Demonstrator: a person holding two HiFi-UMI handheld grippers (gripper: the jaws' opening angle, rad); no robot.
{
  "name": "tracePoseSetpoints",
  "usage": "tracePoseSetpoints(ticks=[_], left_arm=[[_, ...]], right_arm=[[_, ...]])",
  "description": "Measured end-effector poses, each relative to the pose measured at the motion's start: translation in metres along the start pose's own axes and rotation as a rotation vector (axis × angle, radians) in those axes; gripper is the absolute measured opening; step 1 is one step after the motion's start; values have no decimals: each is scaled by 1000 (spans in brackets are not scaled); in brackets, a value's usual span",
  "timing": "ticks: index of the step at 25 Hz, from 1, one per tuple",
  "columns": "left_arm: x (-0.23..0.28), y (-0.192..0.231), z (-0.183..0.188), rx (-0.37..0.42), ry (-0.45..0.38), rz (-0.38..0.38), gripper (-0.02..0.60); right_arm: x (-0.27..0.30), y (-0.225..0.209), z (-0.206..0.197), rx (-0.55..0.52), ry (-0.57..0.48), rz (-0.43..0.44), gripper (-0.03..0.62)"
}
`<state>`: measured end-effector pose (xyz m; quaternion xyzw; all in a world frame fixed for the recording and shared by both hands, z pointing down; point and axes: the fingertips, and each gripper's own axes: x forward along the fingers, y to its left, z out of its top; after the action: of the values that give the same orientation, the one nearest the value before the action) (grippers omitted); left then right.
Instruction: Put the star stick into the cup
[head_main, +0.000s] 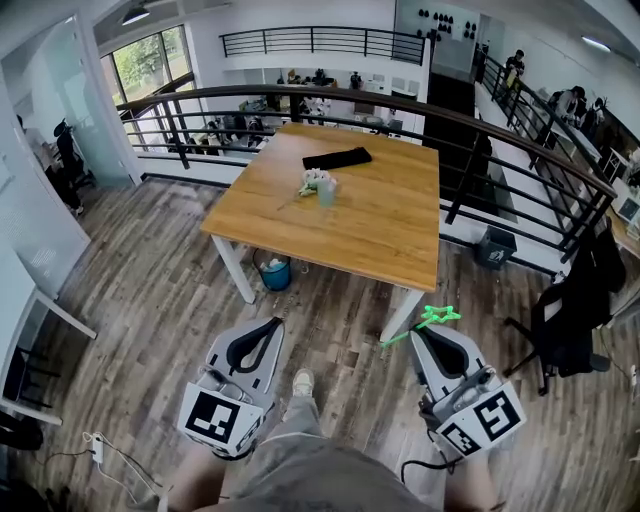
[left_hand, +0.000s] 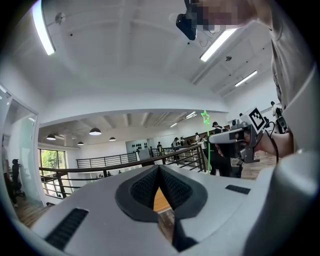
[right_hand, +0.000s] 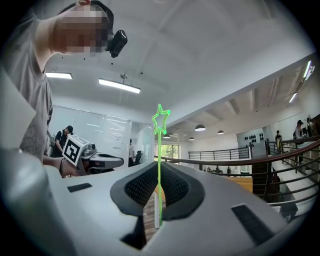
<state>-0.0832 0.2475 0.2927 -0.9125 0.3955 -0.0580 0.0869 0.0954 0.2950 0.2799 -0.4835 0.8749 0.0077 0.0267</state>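
Wooden and pale, one table (head_main: 380, 230) stands well ahead of both grippers, seen whole only in the head view. Two grippers are held low in front of the person. The left gripper (head_main: 276, 322) has its jaws drawn together with nothing between them, and its own view shows the pads meeting at their tips. The right gripper (head_main: 424, 331) is clamped narrowly on the star stick (head_main: 432, 320). One black flat thing (head_main: 337, 158) lies at the table's far side, and one blue bucket (head_main: 275, 272) sits under the table, ahead of the left gripper. One cup (head_main: 326, 190) stands near the table's middle, far from either gripper; neither gripper view shows it. The single green star stick rises upright between the right gripper's pads (right_hand: 145, 187) in the right gripper view, star uppermost (right_hand: 161, 120). The left gripper view catches that stick from the side (left_hand: 206, 118).
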Motion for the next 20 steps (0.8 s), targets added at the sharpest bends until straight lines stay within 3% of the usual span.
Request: tracePoseSetpoints(ticks=[9,20], left_arm=[[29,15,-24,6,-13,1,15],[99,85,-39,-21,-5,-5,15]], right_arm=[[27,-18,-27,6,0,3,41],[108,-73,-40,24,25,-28,41]])
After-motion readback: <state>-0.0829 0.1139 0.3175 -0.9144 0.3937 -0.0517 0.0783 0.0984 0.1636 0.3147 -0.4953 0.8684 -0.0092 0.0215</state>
